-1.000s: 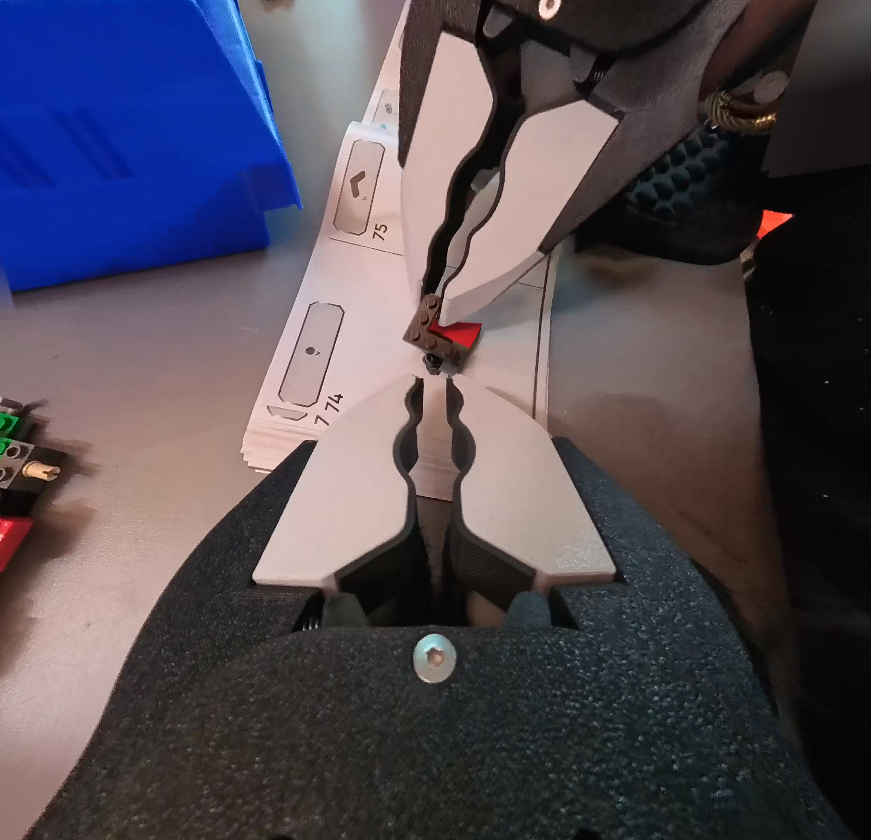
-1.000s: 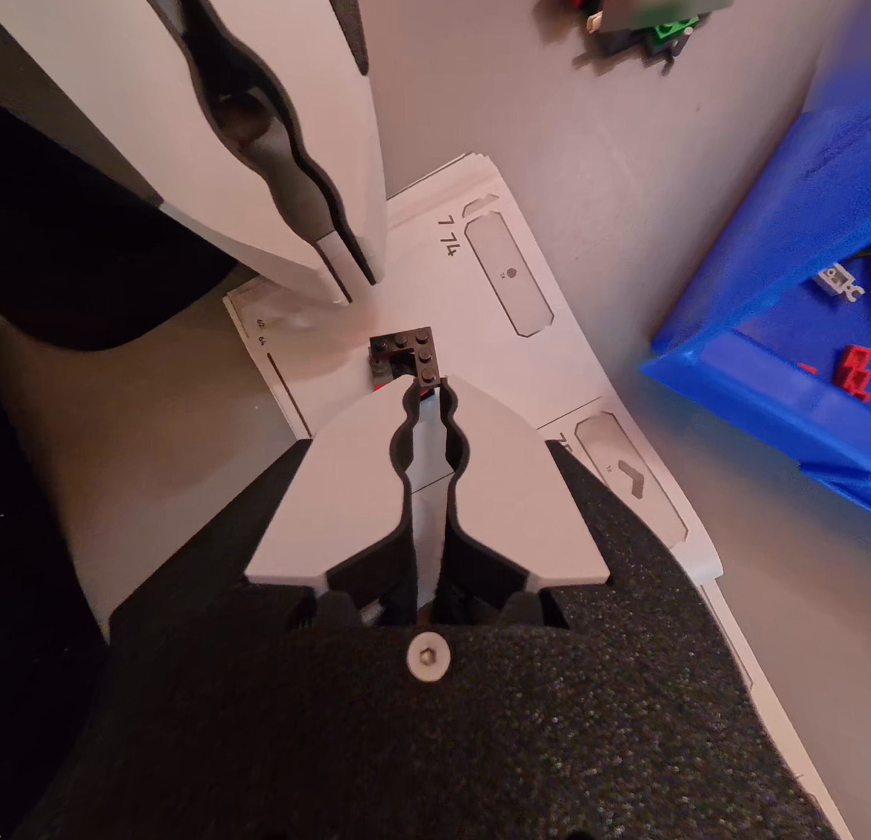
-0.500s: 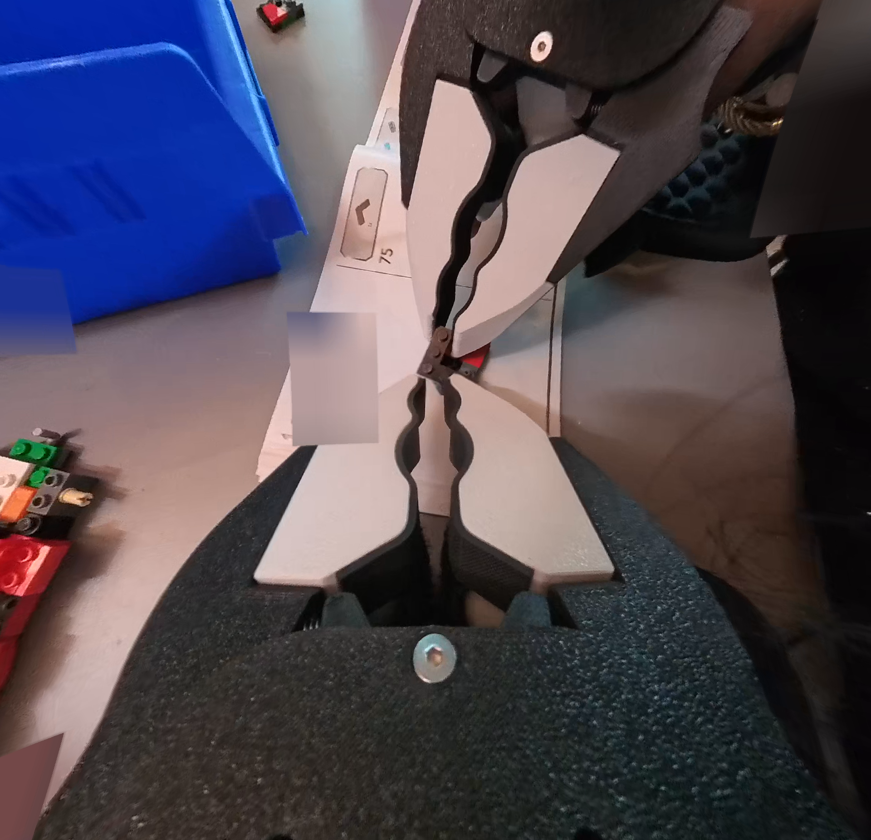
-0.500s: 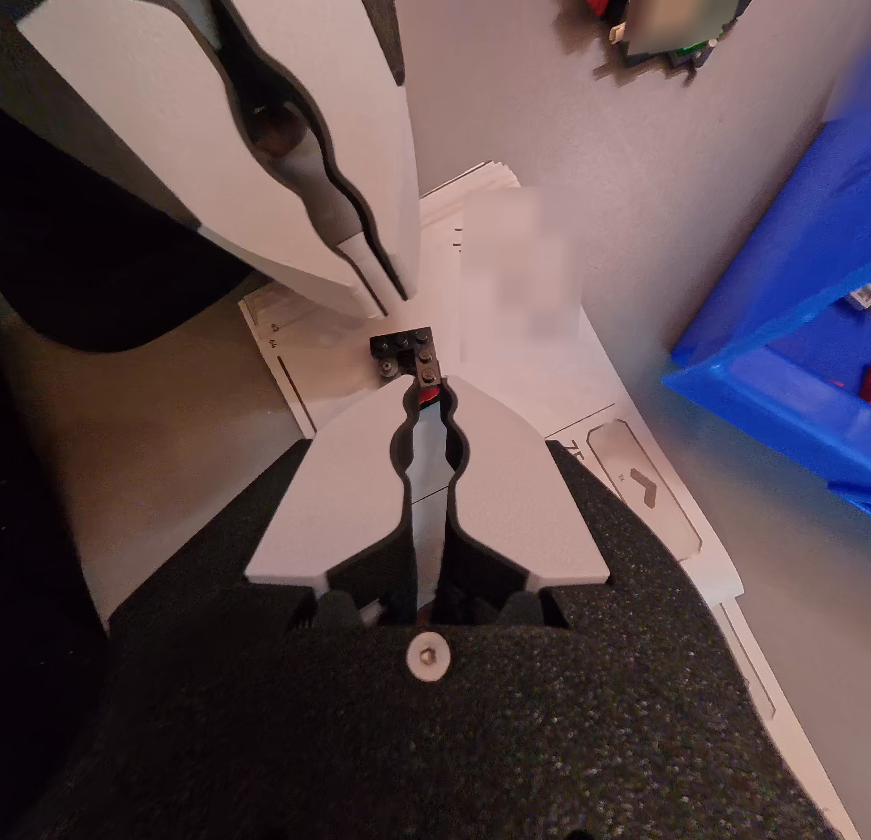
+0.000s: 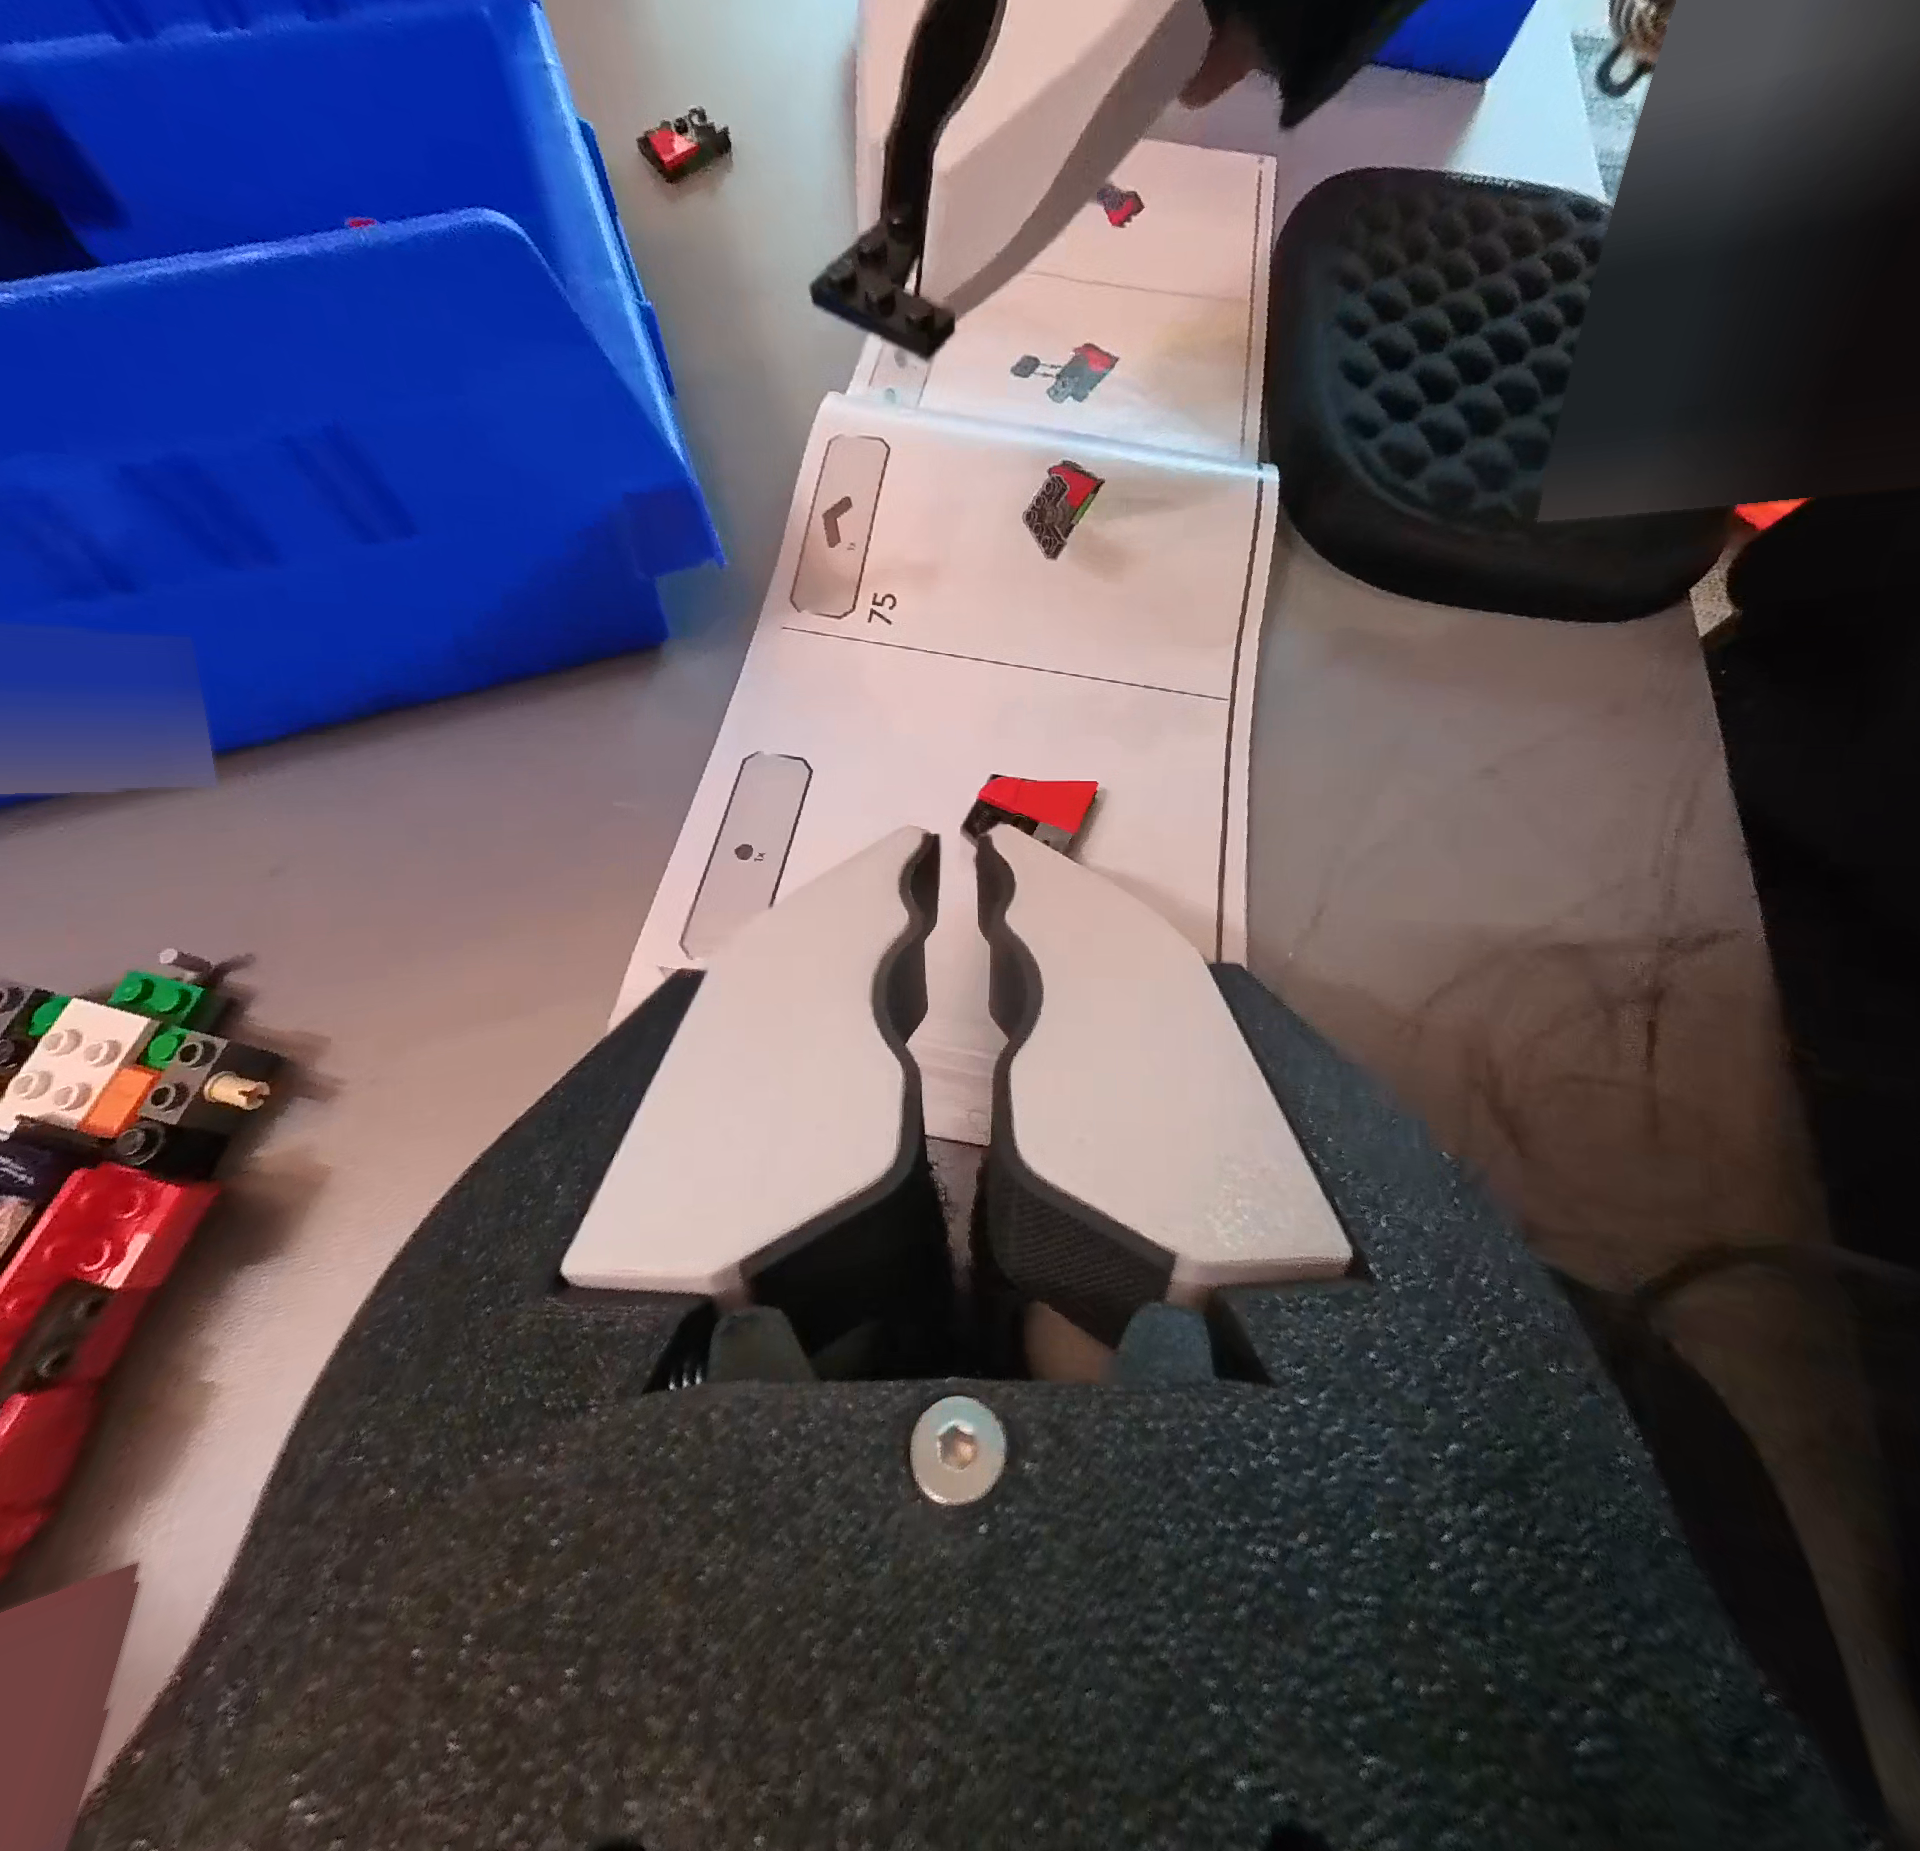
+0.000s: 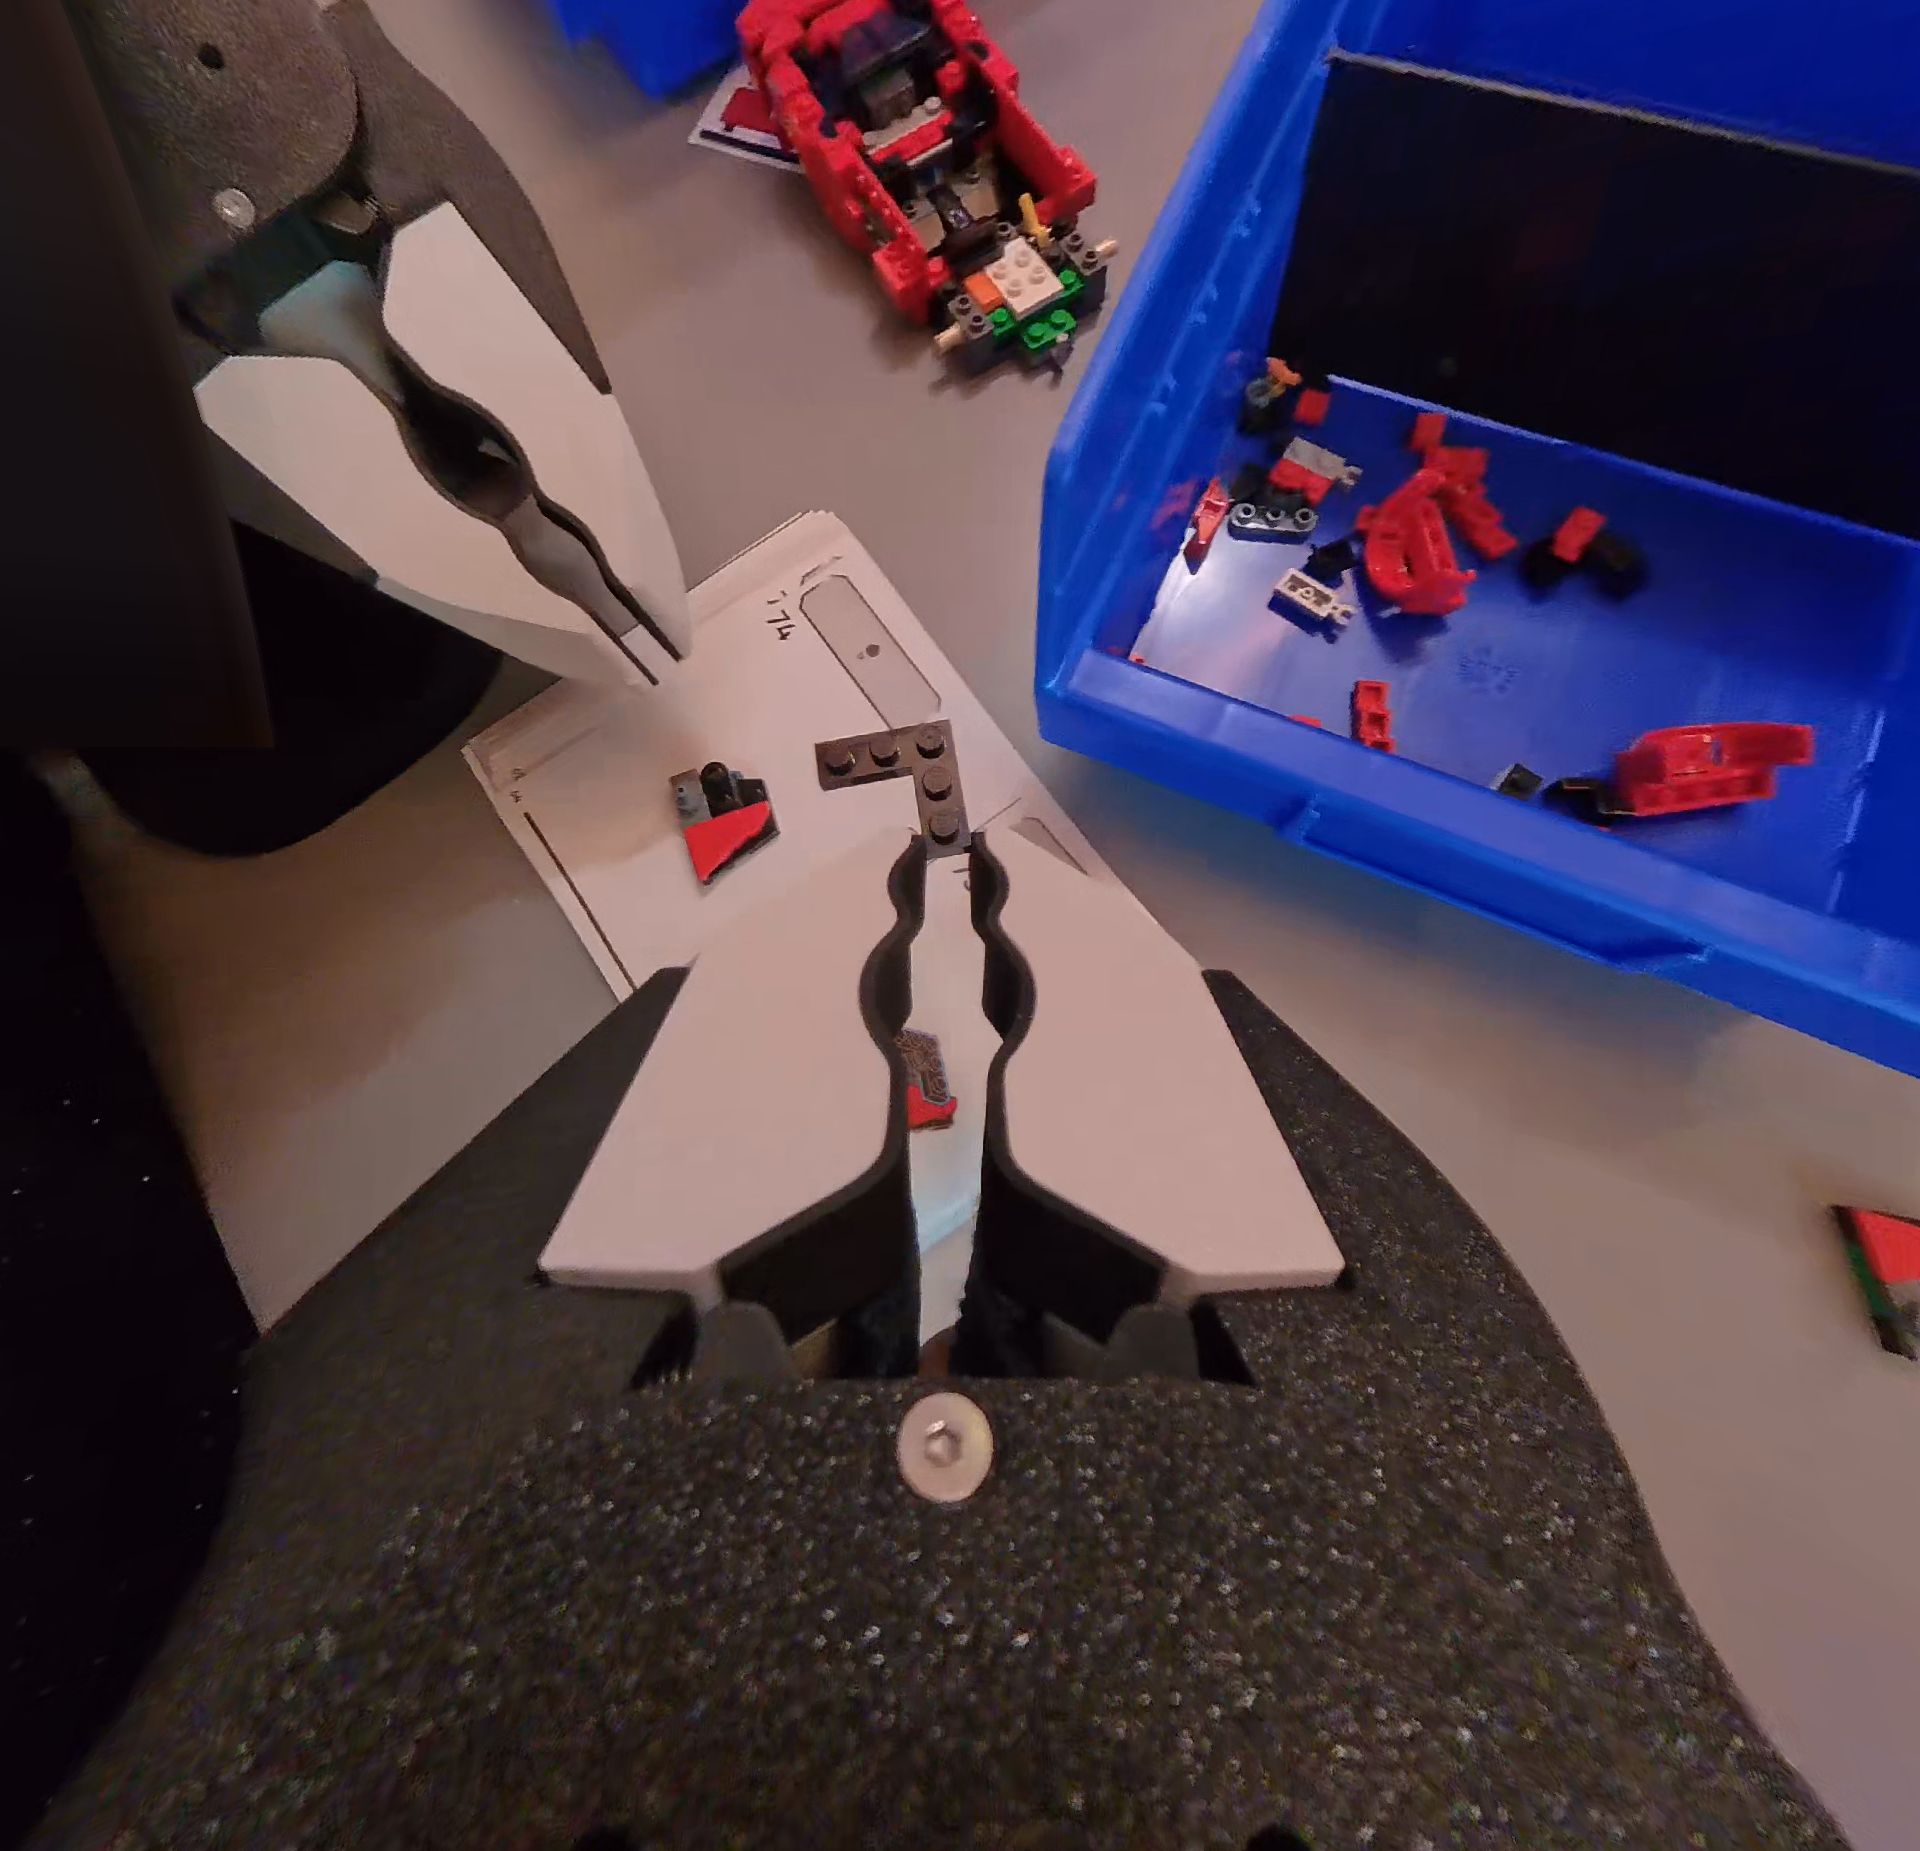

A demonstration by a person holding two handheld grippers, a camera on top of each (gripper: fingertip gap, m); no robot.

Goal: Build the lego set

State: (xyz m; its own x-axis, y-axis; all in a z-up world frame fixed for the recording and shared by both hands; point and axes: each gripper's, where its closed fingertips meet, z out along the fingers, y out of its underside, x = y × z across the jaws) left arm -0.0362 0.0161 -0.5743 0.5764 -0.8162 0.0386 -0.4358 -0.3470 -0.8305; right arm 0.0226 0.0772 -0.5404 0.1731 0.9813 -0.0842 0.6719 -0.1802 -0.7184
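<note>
My right gripper (image 6: 945, 840) is shut on one end of a dark L-shaped plate (image 6: 914, 773) and holds it above the open instruction booklet (image 6: 592, 762). A small red, grey and black sub-assembly (image 6: 724, 814) lies on the booklet, left of the plate and apart from it. In the left wrist view my left gripper (image 5: 956, 845) is shut and empty, its tips just short of the sub-assembly (image 5: 1034, 809). The right gripper (image 5: 912, 243) hangs farther off with the plate (image 5: 883, 289).
A partly built red car (image 6: 914, 170) stands beyond the booklet. A blue bin (image 6: 1351, 783) with several loose red and black pieces is at the right. More blue bins (image 5: 312, 430) stand left. A black mesh pad (image 5: 1455, 378) lies beside the booklet. A small red-and-black piece (image 5: 684, 144) lies on the table. About 10 cm separates my left fingertips from my right. The partly built red car (image 6: 914, 170) is about 20 cm from my left fingertips and 25 cm from my right.
The right gripper has lifted away with the L-shaped plate, which was against the sub-assembly. The sub-assembly now lies alone on the booklet. The left gripper has drawn back from it.
</note>
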